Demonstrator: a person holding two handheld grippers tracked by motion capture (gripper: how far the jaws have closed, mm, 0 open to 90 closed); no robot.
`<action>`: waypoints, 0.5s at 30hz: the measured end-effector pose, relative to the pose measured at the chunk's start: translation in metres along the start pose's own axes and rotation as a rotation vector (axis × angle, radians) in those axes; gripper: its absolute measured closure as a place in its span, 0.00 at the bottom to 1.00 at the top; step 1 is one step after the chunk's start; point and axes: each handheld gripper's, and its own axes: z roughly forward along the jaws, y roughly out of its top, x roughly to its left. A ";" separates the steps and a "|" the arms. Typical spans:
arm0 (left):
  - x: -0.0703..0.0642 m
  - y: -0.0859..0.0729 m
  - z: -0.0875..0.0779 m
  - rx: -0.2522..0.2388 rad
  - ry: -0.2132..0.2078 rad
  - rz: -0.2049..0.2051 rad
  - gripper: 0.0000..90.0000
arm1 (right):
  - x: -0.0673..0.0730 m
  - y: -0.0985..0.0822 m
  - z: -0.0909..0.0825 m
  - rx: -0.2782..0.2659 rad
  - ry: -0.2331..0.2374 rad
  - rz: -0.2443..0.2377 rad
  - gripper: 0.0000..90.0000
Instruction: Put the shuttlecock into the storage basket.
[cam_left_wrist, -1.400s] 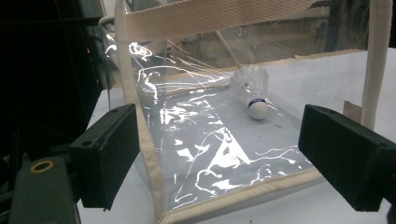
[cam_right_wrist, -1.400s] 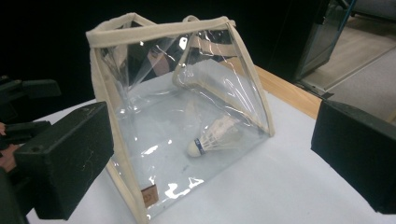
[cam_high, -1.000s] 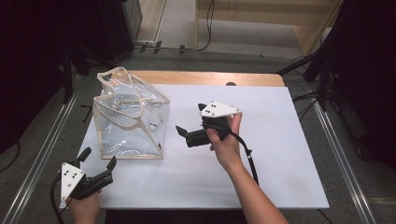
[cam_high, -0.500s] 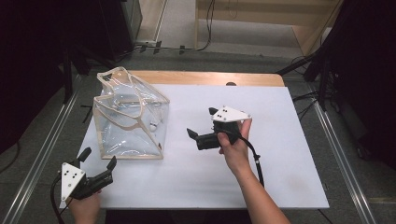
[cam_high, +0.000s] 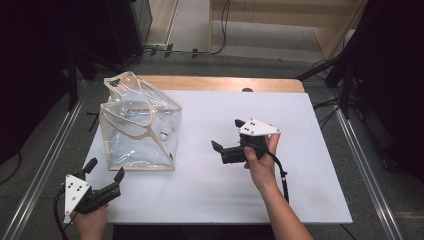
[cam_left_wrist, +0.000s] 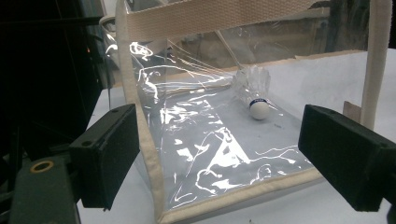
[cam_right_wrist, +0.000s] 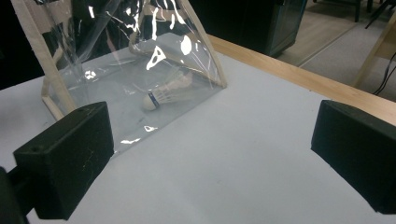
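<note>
A clear plastic bag with beige webbing trim and handles stands at the table's left. Inside it a white shuttlecock lies on the bag's floor. My left gripper is held at the near left corner, open and empty, pointing at the bag's near edge. In the left gripper view the shuttlecock lies behind the film between the wide jaws. My right gripper is over the table's middle, open and empty, aimed left at the bag. The right gripper view has the shuttlecock lying inside the bag.
A white sheet covers the table, with a wooden strip bare along the far edge. Metal rails run down both sides. Cables and dark equipment stand on the floor beyond.
My right gripper has drawn back to the right and slightly nearer, away from the bag. The left gripper and the bag have stayed put.
</note>
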 end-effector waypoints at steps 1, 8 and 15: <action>0.000 0.000 0.000 0.001 -0.001 0.000 0.15 | -0.001 -0.001 -0.001 -0.001 -0.001 0.001 0.00; 0.000 0.000 0.000 0.002 0.000 -0.001 0.15 | -0.009 -0.010 -0.009 0.005 -0.021 0.018 0.00; 0.000 0.000 0.000 0.002 0.000 0.001 0.15 | -0.016 -0.019 -0.014 0.006 -0.033 0.032 0.00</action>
